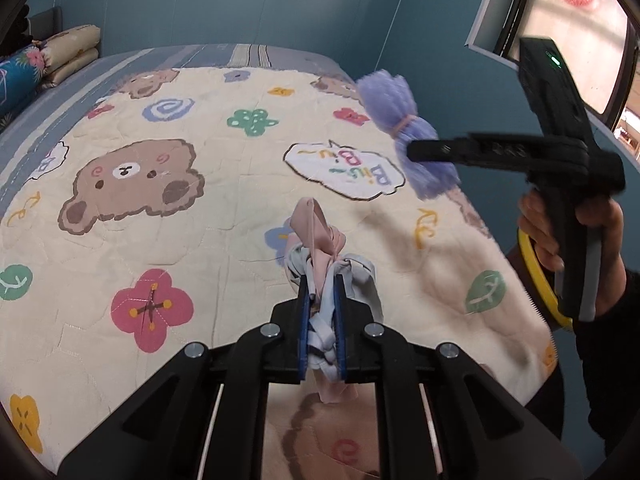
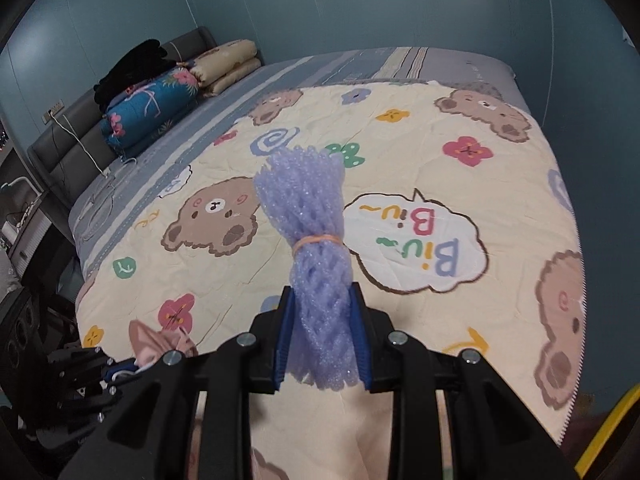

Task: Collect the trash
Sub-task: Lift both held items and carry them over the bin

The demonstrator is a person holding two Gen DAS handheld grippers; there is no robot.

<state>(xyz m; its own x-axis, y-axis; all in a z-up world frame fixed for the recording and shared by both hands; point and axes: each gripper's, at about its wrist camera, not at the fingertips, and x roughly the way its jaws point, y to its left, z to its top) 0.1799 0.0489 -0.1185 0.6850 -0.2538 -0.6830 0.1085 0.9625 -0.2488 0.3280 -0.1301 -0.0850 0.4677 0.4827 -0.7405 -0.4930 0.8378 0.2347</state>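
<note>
A knotted bundle of pink and pale blue cloth strips [image 1: 320,264] hangs above the bear-print quilt [image 1: 168,216], pinched between the blue pads of my left gripper [image 1: 322,300], which is shut on it. My right gripper [image 2: 323,320] is shut on a purple foam net bundle [image 2: 316,240] tied with an orange rubber band, lifted clear of the quilt [image 2: 400,160]. In the left wrist view the same purple foam net bundle [image 1: 404,132] shows at the right, in the right gripper [image 1: 416,152] held by a hand [image 1: 560,232]. The left gripper [image 2: 116,372] with pink cloth shows at the lower left of the right wrist view.
Folded bedding and a blue flowered pillow [image 2: 156,108] lie by the grey headboard [image 2: 80,128] with dark clothing on top. A yellow-rimmed object [image 1: 540,280] sits beside the bed's right edge. A blue wall [image 1: 280,0] and a window [image 1: 580,40] stand behind.
</note>
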